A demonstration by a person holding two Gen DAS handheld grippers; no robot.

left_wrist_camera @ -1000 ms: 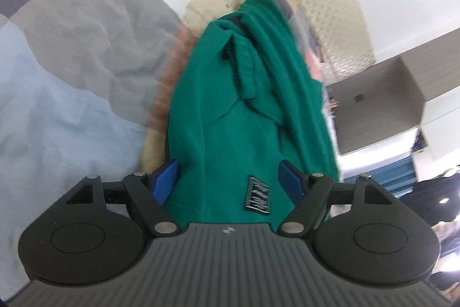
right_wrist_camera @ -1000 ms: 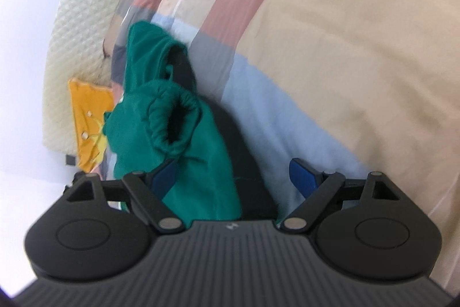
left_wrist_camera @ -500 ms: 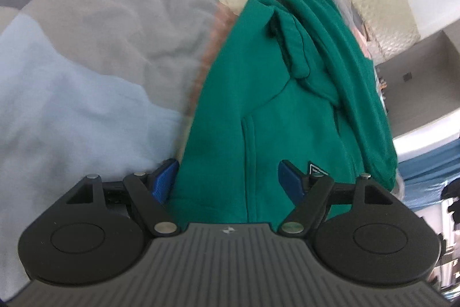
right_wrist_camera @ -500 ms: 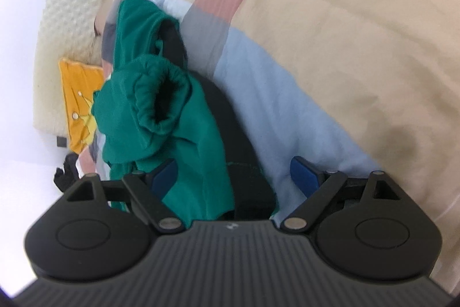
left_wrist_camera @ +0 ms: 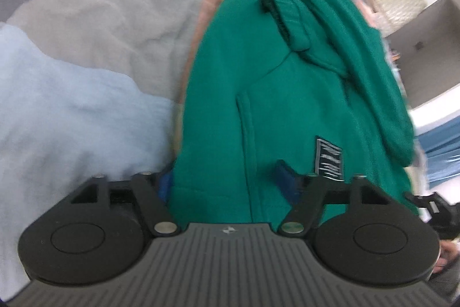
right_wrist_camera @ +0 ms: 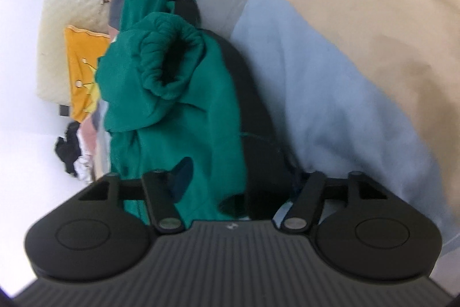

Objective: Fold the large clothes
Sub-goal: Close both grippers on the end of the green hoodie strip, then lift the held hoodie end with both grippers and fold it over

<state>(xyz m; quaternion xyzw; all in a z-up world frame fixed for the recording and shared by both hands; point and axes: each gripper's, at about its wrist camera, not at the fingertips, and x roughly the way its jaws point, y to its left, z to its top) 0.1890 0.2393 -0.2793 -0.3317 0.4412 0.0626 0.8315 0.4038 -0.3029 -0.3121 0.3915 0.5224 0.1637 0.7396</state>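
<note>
Held up over the bed (left_wrist_camera: 72, 111), with its patchwork cover of grey, pale blue, beige and pink: a large green hoodie (left_wrist_camera: 258, 94), hanging bunched in front of both cameras. Seen from the left wrist with a ribbed cuff (left_wrist_camera: 284, 16) folded near the top, a pocket seam down the middle and a small black label (left_wrist_camera: 329, 160) at lower right. Left gripper (left_wrist_camera: 227, 183) spread fairly wide, blue pads on either side of the lower hem, cloth passing between them; whether clamped, could not be told. From the right wrist, viewed mostly as a crumpled sleeve with an open, gathered cuff (right_wrist_camera: 169, 62) and dark lining beside it. Right gripper (right_wrist_camera: 238, 186) also spread, fabric draped between the fingers and over the left pad; grip itself could not be told. Behind the garment, a yellow pillow (right_wrist_camera: 82, 71) against a cream quilted headboard (right_wrist_camera: 66, 7). Both views blurred.
</note>
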